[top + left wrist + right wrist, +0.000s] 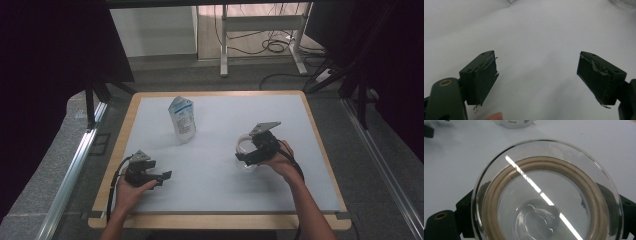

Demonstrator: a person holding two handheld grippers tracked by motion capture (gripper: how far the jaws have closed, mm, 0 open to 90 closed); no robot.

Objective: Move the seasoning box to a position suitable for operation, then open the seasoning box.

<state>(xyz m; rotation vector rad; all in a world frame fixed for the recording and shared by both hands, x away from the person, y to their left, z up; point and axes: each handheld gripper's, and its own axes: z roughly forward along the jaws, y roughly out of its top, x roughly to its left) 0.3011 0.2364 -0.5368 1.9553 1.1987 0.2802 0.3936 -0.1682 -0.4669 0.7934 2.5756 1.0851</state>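
glass lid (546, 192) with its tan sealing ring sits clamped between the jaws of my right gripper (251, 152), one jaw on each side of its rim, held over the right middle of the counter (215, 200). in the right gripper view i look into its underside, a bright streak of light running across the glass. my left gripper (537, 76) hovers low over the near left part of the counter with its jaws spread wide and nothing between them, well apart from the lid. a white pouch (182, 120) with blue print stands upright toward the far middle of the counter.
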